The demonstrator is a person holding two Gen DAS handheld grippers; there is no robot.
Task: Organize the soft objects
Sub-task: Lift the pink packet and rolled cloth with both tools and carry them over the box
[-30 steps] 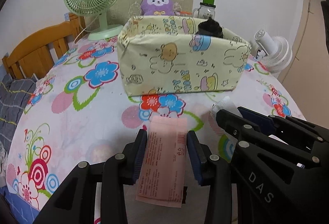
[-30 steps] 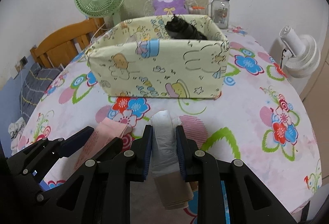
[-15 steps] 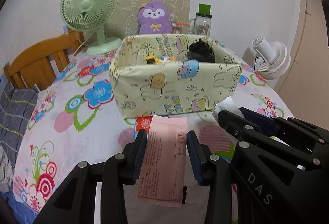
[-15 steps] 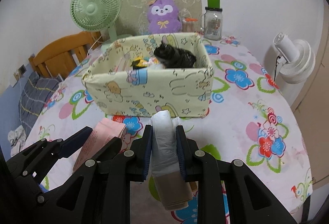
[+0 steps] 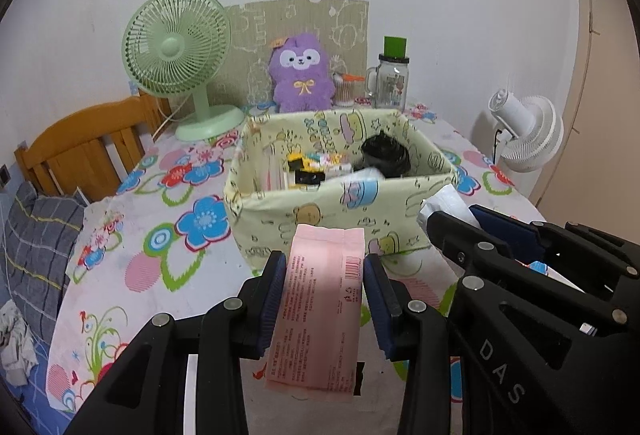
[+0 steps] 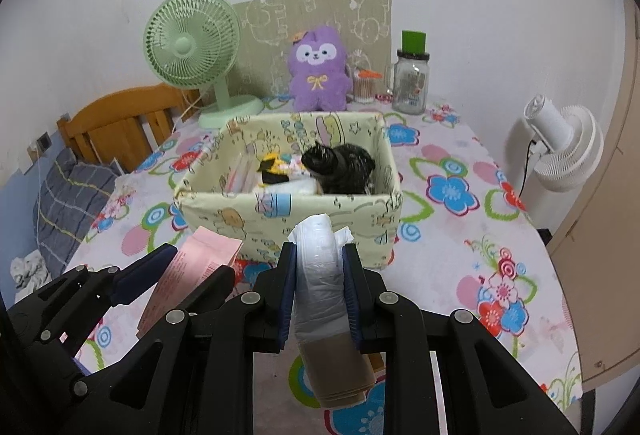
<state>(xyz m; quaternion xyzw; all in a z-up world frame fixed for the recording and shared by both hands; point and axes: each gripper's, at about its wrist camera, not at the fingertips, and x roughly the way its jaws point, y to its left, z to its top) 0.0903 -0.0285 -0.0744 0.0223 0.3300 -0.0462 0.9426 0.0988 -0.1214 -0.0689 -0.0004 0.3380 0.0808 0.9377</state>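
Note:
My left gripper (image 5: 323,277) is shut on a flat pink packet (image 5: 320,311), held above the table in front of the box. The packet also shows in the right wrist view (image 6: 188,275). My right gripper (image 6: 319,273) is shut on a soft white and tan plastic-wrapped pack (image 6: 324,295), whose tip shows in the left wrist view (image 5: 444,201). A yellow cartoon-print fabric box (image 5: 304,215) stands just ahead in both views (image 6: 320,215). It holds a black furry thing (image 6: 340,169), a yellow and black toy (image 6: 272,171) and flat packs.
Behind the box stand a green fan (image 5: 180,55), a purple plush (image 5: 302,75) and a glass jar (image 5: 392,81). A white fan (image 6: 560,151) is off the table's right edge. A wooden chair (image 5: 84,151) is at the left. The tablecloth (image 6: 460,255) has flowers.
Both grippers have risen with their loads, so I now look down into the box and see its contents. The grips are unchanged.

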